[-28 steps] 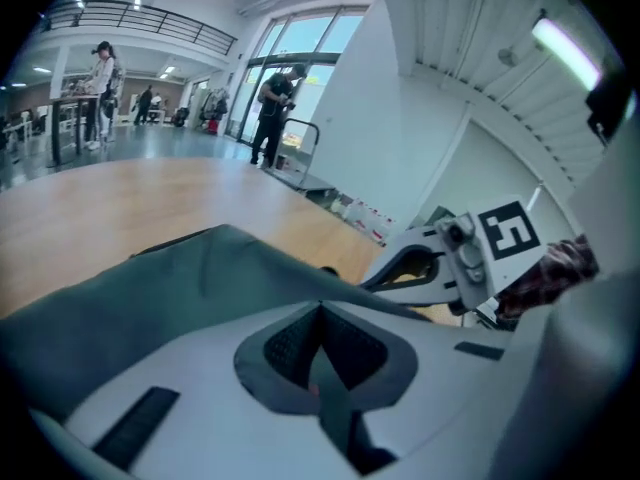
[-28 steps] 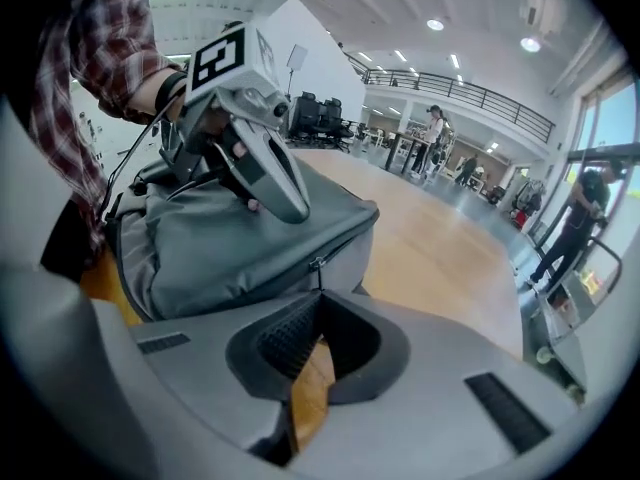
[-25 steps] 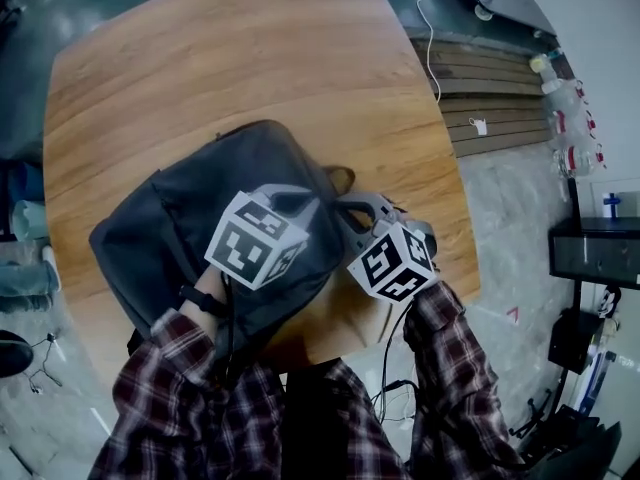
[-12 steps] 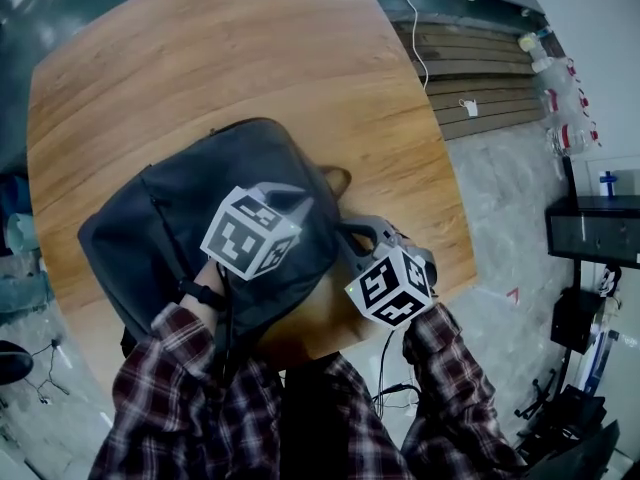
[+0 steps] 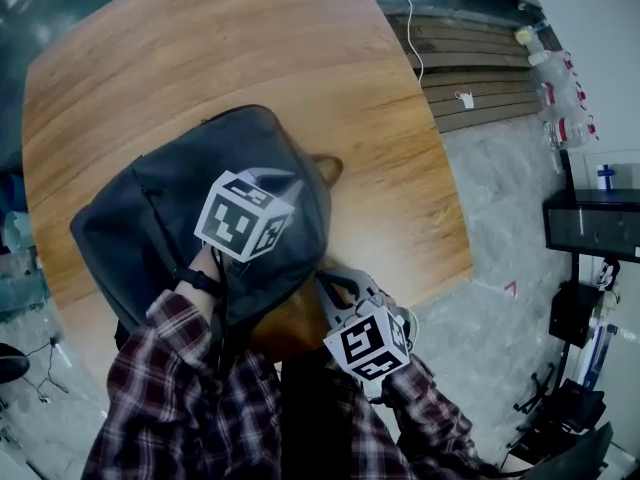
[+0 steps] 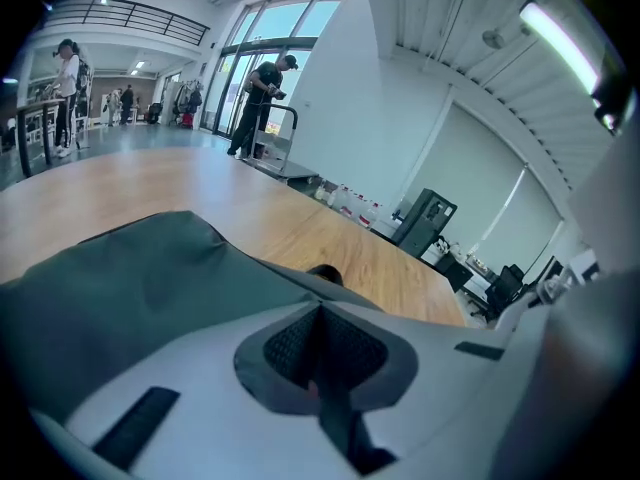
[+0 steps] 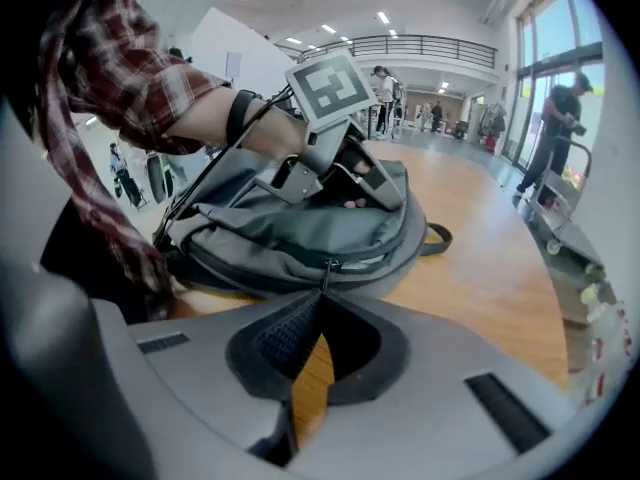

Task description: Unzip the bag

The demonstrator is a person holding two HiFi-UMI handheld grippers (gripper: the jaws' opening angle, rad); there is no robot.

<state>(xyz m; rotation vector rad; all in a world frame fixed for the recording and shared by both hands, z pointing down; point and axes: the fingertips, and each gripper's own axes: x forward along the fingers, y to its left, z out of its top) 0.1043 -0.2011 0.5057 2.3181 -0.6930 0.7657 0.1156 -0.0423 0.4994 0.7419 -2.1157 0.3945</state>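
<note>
A dark grey backpack [image 5: 150, 228] lies on the round wooden table [image 5: 250, 48]. My left gripper [image 5: 278, 180] rests on its top near the carry handle [image 5: 327, 171]. In the left gripper view its jaws [image 6: 320, 308] are shut on a fold of the bag [image 6: 130, 288]. My right gripper [image 5: 325, 280] is at the bag's near right edge, by the table's front rim. In the right gripper view it [image 7: 321, 293] is shut on the zipper pull [image 7: 322, 271]. The zip gapes to the right of the pull, showing lighter lining. The left gripper [image 7: 350, 183] sits above on the backpack [image 7: 290, 228].
Right of the table the floor holds a wooden pallet [image 5: 480, 88], several bottles [image 5: 555, 98] and a black cabinet [image 5: 590, 223]. A white cable [image 5: 410, 28] runs across the floor. People stand far off in the hall [image 7: 555, 138]. The table's front rim is close under the right gripper.
My right gripper has travelled from the bag's right side down toward the person along the bag's edge, still shut. The left gripper stayed on the bag, which shifted slightly.
</note>
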